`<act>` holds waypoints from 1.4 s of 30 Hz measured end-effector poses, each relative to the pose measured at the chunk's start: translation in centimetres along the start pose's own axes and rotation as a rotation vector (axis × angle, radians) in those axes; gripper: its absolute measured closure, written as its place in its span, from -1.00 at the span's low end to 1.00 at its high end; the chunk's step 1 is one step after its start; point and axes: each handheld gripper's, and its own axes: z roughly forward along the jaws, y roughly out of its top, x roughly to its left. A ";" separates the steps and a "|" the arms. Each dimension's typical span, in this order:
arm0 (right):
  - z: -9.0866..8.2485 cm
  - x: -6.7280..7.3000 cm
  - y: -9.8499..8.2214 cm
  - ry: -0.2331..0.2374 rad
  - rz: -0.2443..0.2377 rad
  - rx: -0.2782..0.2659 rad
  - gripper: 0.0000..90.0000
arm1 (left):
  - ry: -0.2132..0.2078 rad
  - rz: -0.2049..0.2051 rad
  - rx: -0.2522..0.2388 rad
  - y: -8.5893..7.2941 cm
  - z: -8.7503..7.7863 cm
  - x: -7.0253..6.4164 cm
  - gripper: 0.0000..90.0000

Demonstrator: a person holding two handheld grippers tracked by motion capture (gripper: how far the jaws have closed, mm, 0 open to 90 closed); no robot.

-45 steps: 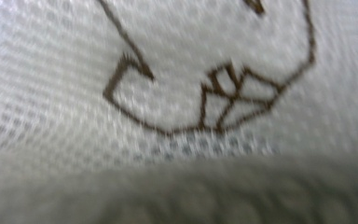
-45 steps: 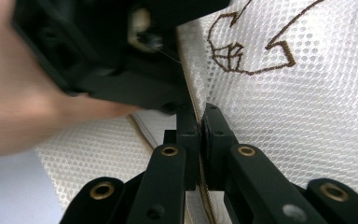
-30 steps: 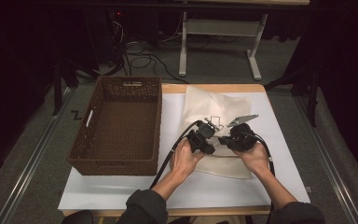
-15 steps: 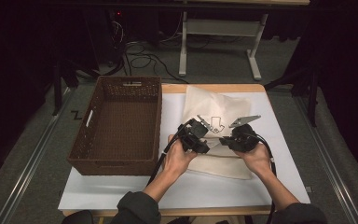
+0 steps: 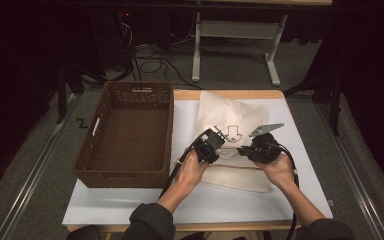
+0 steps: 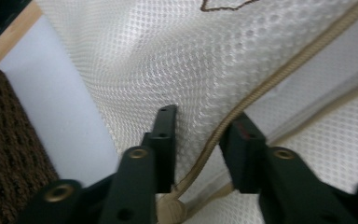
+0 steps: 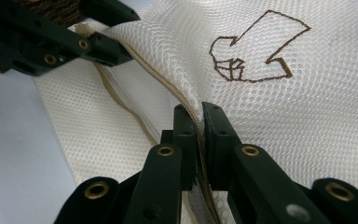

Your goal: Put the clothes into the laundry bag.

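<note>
Right claw (image 7: 199, 116) is clamped tight on the mesh laundry bag (image 5: 240, 120) hem, mid-desk right of the wicker basket (image 5: 130, 135), which looks empty. Left claw (image 6: 198, 135) has just been closing, its jaws straddling the edge cord (image 6: 279, 79) without pinching yet. The slippery mesh could slide out if it tugs.

Mesh bag (image 5: 232, 131) at frame centre showing cream-white, honeycomb weave, a brown outlined arrow motif (image 7: 254, 46) stitched on it, tan cord edging (image 6: 279, 77); basket (image 5: 87, 150) at left showing dark brown wicker; table cover (image 5: 290, 200) reading pale white; gripper jaws appearing black.
</note>
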 end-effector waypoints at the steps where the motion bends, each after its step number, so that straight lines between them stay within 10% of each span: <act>1: 0.0 0.0 -0.1 0.001 -0.007 -0.003 0.89 | -0.004 0.013 0.006 0.0 -0.2 0.0 0.67; 32: 0.2 1.4 -3.0 0.056 -0.018 0.029 0.61 | -0.200 0.002 0.047 -3.6 -1.3 -1.1 0.80; 42: 0.7 1.6 -3.6 0.058 -0.019 0.030 0.52 | -0.224 -0.005 0.038 -4.1 -1.0 -1.0 0.41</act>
